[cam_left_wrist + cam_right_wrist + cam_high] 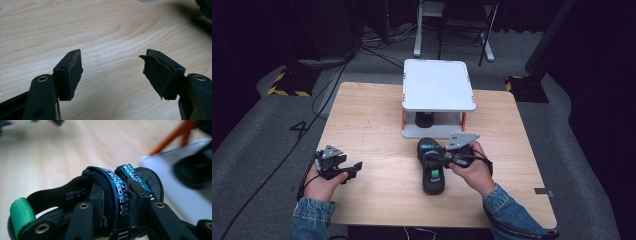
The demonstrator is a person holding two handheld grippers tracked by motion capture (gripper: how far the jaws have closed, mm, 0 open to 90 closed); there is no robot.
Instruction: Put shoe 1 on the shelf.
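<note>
Sandal (432,167) strap in R hand-held gripper (451,156), beside shelf (438,85).

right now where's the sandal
In the high view the sandal lies on the table right of centre, before the white shelf, its strap in the right gripper.

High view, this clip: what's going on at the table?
A person works at a wooden table with a tool in each hand. The right tool has its jaws closed on the blue strap of a black sandal lying just in front of a small white two-level shelf. A second dark shoe sits on the shelf's lower level. The left tool is open with nothing between its jaws, held low over bare wood at the table's left.
</note>
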